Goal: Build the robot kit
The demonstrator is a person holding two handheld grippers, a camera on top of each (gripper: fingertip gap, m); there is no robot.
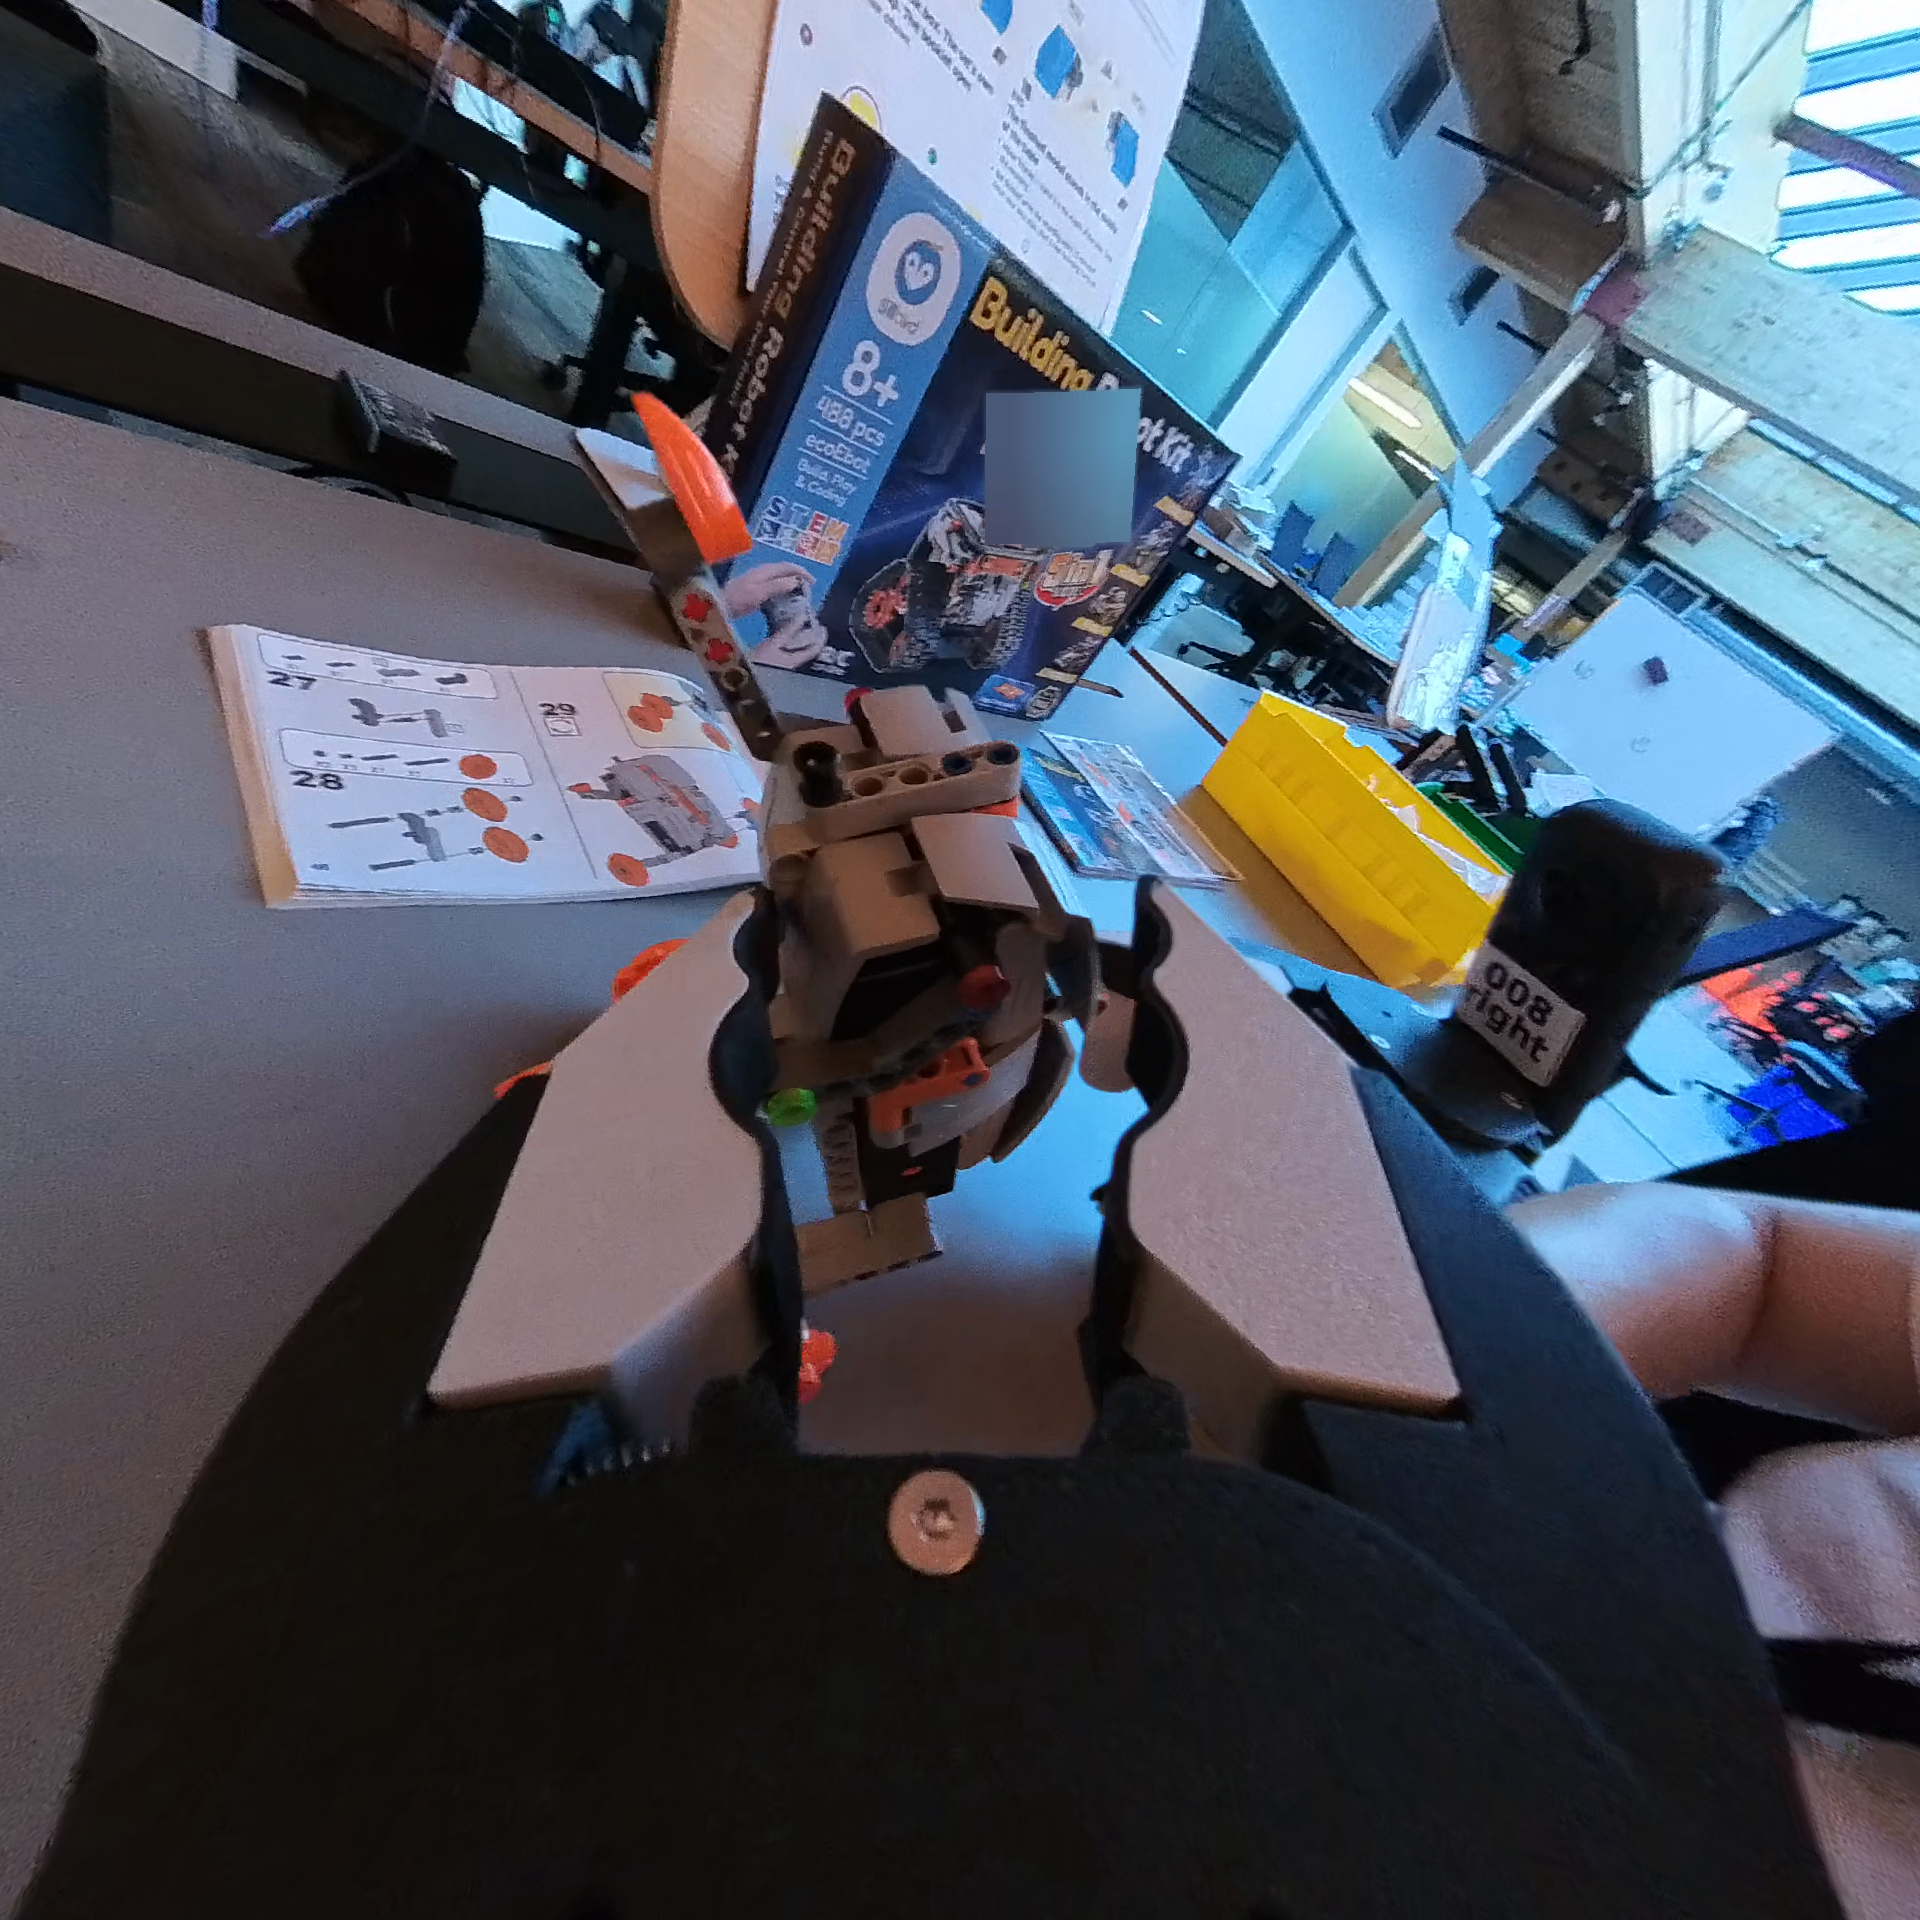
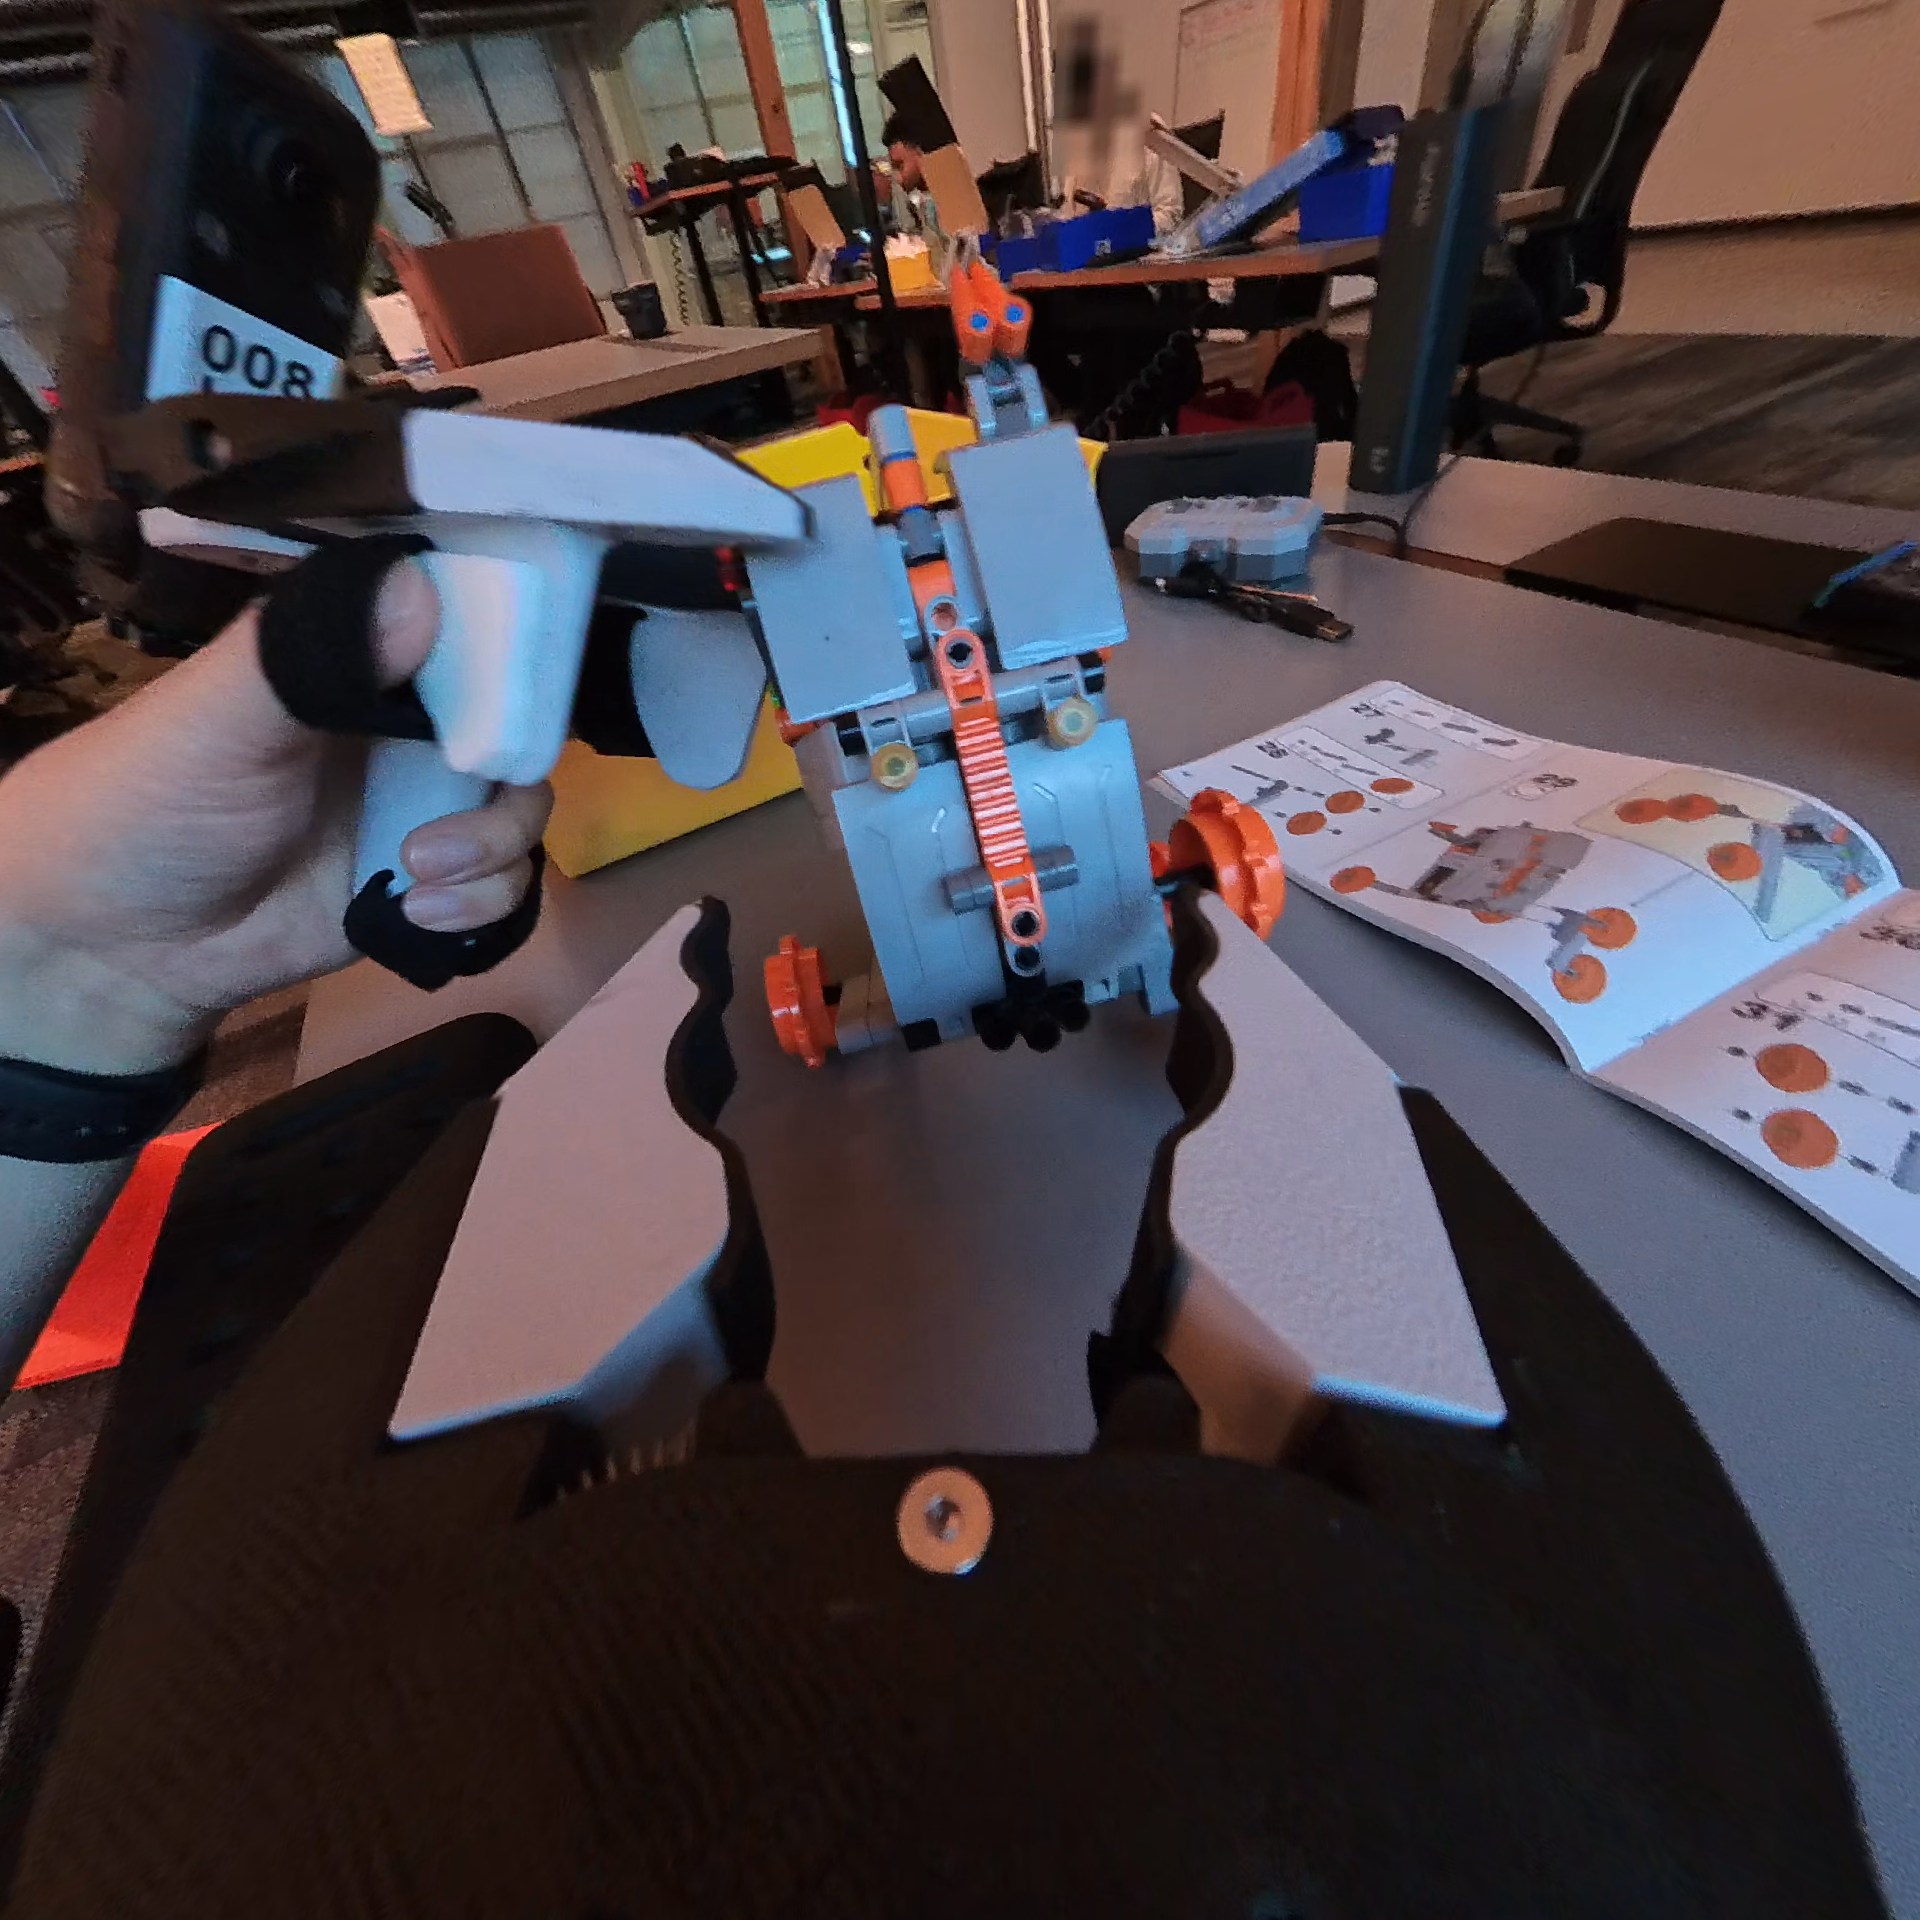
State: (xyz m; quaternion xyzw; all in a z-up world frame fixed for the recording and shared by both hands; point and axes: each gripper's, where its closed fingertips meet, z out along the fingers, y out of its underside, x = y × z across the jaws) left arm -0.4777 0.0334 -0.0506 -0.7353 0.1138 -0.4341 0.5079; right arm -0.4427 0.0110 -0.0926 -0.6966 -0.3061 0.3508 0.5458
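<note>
Blocky plastic bot (image 1: 904, 966) betw. L tool (image 1: 945, 997) tips

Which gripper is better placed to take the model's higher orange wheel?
Right. The right gripper is open, one fingertip beside the higher orange wheel; the left gripper grips the brick model higher up, so it looks occupied.

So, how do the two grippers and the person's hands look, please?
Both the left gripper and the right gripper have a black textured body, one silver screw and two pale grey wedge fingers with wavy black inner pads. Each carries a white label. The left hand wears black finger loops and a black wristband.
</note>
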